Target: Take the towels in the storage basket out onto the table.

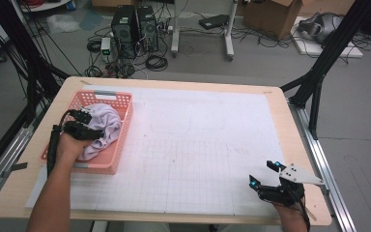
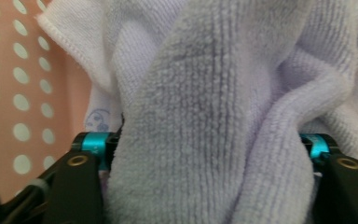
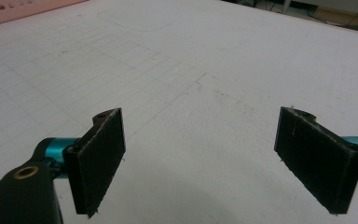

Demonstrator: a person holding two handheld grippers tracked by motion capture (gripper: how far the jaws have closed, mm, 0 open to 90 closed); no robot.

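Towel (image 2: 214, 116) fills the gap between the left hand-held gripper's (image 2: 214, 154) two jaws: a thick lavender fold runs straight up between them, with the jaws pressed against it on either side, so this hand-held gripper is clamped on the cloth, jaws part-way apart around the bulk.

Largest first: the surface (image 1: 212, 145), covered by a white grid sheet, carries a pink basket (image 1: 121, 99) at its left side. Inside the basket lies the towel (image 1: 107, 126), bunched in a heap toward the near end. The left hand-held gripper (image 1: 79, 126) reaches in from the near-left and points into that heap, so the cloth lies directly ahead of it and touching. From the left gripper view, the fold's long axis stands upright, across the line of the jaws, which suits a lift straight up out of the basket.

Well apart, at the near-right corner of the surface, the right hand-held gripper (image 1: 262, 174) hovers with jaws wide apart and nothing between them (image 3: 200, 158). It points toward the basket (image 3: 18, 11), far off. The left hand is plainly the nearer one for the coming lift.
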